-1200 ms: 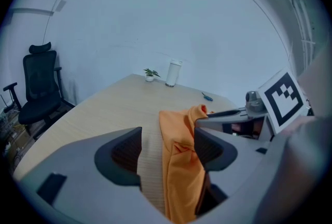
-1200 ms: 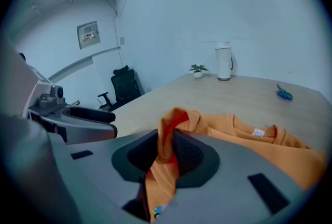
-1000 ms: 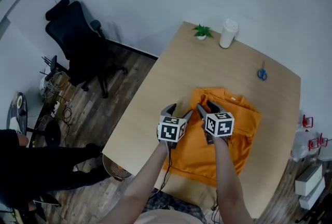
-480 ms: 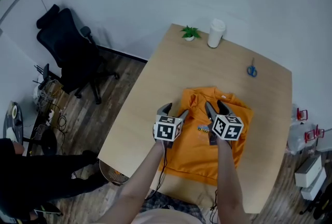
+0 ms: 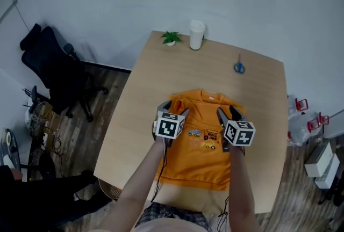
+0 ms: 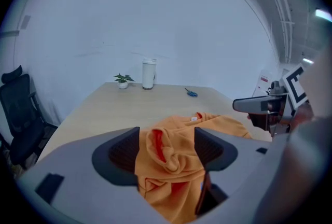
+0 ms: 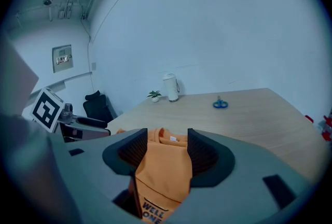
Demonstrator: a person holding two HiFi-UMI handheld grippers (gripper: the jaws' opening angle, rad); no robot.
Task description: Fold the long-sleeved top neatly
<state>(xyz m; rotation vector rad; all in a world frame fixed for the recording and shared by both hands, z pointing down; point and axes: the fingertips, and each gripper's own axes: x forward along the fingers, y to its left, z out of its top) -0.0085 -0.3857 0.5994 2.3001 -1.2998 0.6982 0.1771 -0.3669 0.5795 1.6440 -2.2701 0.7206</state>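
An orange long-sleeved top [image 5: 201,158] lies on the wooden table [image 5: 145,91], front up, with a small print on the chest. My left gripper [image 5: 173,108] hovers over the top's left edge with its jaws wide apart. In the left gripper view a bunched fold of the top [image 6: 168,153] shows between those jaws [image 6: 166,148], and the pads do not press on it. Over the right side my right gripper [image 5: 229,114] is open. The right gripper view shows the collar and flat front of the top [image 7: 161,171] through the gap of that gripper [image 7: 163,150].
A white cup [image 5: 196,35] and a small potted plant [image 5: 171,38] stand at the table's far edge, and blue scissors [image 5: 239,67] lie to their right. A black office chair [image 5: 51,70] is on the floor at the left. Red and white items sit beyond the table's right edge.
Both grippers have moved apart from the middle of the top, the left one towards its left edge and the right one towards its right side. The top now lies flatter, print showing.
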